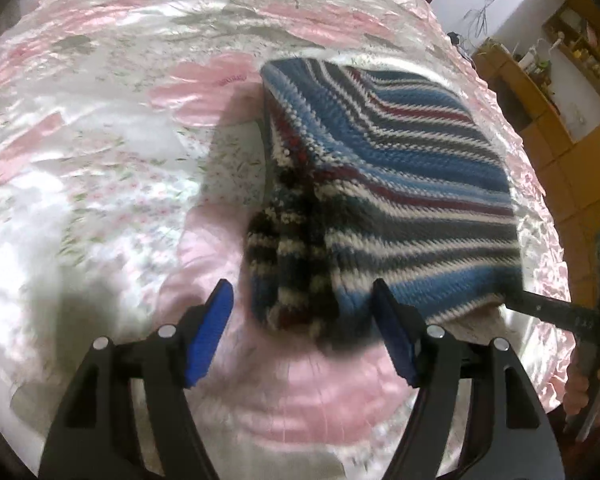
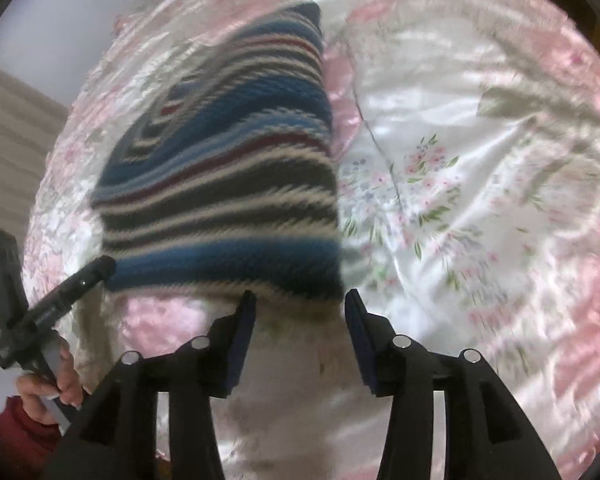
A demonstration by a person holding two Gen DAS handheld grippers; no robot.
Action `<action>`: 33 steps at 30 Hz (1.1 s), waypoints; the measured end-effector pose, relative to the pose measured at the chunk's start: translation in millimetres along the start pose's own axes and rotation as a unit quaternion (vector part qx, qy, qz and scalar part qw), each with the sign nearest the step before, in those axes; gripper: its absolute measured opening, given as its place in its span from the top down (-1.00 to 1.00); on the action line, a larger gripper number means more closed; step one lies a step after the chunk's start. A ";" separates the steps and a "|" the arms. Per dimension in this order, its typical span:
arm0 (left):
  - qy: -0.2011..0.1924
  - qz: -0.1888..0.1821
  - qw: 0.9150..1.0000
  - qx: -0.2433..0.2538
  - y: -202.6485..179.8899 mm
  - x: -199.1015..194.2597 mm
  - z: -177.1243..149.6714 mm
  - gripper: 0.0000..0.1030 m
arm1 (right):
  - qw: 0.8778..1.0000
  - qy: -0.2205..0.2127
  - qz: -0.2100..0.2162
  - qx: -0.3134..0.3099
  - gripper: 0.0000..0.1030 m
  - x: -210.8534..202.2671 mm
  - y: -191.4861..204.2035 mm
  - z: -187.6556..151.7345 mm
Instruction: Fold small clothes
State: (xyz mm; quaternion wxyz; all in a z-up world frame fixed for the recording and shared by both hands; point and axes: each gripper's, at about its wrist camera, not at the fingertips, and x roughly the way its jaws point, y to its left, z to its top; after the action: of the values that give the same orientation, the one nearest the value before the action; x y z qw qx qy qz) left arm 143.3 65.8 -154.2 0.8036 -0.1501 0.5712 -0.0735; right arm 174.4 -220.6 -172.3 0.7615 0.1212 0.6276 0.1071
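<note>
A knitted garment (image 1: 400,168) striped in blue, white, grey and maroon lies folded on a pink floral satin bedspread (image 1: 100,140). My left gripper (image 1: 304,316) is open. The garment's bunched near-left corner sits just ahead of its blue pads (image 1: 212,332). In the right wrist view the same garment (image 2: 228,184) is blurred. My right gripper (image 2: 300,304) is open with the garment's near edge right at its fingertips. The right gripper (image 1: 556,312) also shows at the garment's near-right corner, and the left gripper (image 2: 68,288) at its near-left corner.
A hand (image 2: 48,384) with a red sleeve holds the left gripper. A wooden shelf unit (image 1: 560,92) with small items stands past the bed's right side, under a white wall with hanging cables. The bedspread (image 2: 480,200) stretches wide to the right of the garment.
</note>
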 end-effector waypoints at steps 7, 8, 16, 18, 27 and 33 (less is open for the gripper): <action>-0.022 0.026 0.999 0.008 -6.7 -62.3 -24.2 -0.69 | 0.998 -0.040 -0.035 -0.026 -0.41 -50.1 30.9 -42.1; -0.022 0.030 0.999 0.012 -6.8 -69.1 -27.6 -0.70 | 0.998 -0.042 -0.035 -0.025 -0.43 -53.8 36.2 -47.1; -0.023 0.069 0.997 0.035 -15.7 -116.0 -54.6 -0.77 | 0.996 -0.070 -0.048 -0.029 -0.80 -93.6 50.9 -81.7; -0.019 0.073 0.996 0.040 -20.6 -121.9 -61.5 -0.77 | 0.995 -0.078 -0.050 -0.037 -0.87 -102.9 58.2 -90.4; -0.025 0.088 0.995 0.045 -28.8 -145.2 -84.5 -0.78 | 0.992 -0.094 -0.071 -0.032 -0.93 -126.9 67.4 -113.4; -0.046 0.098 0.992 0.058 -35.7 -171.5 -88.7 -0.81 | 0.989 -0.107 -0.101 -0.029 -0.93 -142.7 72.2 -126.7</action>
State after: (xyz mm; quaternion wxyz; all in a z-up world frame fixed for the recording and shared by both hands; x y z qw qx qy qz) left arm 4.2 67.9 -15.8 0.8397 -0.0500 0.5403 -0.0203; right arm 22.2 -190.8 -39.8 0.8343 0.0459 0.5484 0.0340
